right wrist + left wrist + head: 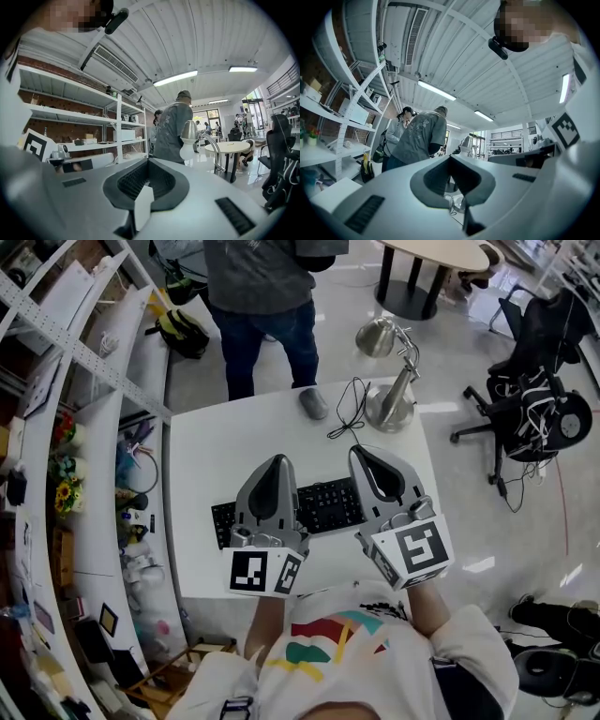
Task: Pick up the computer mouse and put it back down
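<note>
The grey computer mouse (314, 404) lies near the far edge of the white table (202, 456), with a thin black cable (349, 411) beside it. Both grippers are held side by side above the black keyboard (328, 505), close to my chest and well short of the mouse. My left gripper (278, 465) points forward with its jaws together and nothing between them. My right gripper (366, 456) is likewise shut and empty. Neither gripper view shows the mouse; each looks level over its own closed jaws, the left gripper (452, 180) and the right gripper (146, 180).
A metal desk lamp (389, 399) stands on the table's far right corner. A person (262, 306) stands just beyond the table by the mouse. White shelving (94, 427) runs along the left. An office chair (534, 399) is on the floor to the right.
</note>
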`<state>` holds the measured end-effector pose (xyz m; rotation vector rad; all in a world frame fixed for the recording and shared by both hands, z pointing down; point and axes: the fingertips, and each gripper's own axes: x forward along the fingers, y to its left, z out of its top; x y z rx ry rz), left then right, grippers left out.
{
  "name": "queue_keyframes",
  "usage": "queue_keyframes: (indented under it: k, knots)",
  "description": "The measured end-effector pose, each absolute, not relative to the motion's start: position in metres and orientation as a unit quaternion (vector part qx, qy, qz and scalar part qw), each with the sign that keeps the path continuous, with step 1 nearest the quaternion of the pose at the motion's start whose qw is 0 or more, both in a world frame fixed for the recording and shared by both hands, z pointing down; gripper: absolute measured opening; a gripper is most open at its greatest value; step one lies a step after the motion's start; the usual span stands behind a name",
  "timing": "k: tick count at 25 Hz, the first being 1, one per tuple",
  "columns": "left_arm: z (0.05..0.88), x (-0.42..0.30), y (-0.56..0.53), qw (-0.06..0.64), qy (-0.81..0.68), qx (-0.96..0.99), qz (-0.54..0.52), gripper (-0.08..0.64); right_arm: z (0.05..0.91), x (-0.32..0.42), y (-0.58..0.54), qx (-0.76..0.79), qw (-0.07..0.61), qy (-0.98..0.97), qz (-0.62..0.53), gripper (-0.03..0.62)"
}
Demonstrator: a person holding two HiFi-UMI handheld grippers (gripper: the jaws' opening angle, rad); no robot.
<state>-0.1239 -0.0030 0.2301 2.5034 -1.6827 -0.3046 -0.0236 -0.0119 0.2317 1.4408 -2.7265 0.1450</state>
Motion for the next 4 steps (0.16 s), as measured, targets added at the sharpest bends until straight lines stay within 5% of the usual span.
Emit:
queue_keyframes:
  k: [4]
  knots:
    - [0.2324,-0.1211,-0.0049,0.059,-0.552,0.826,-0.097,0.046,0.2325,-0.0256,-0.0121,0.461,0.029,-0.886,0.047,0.014]
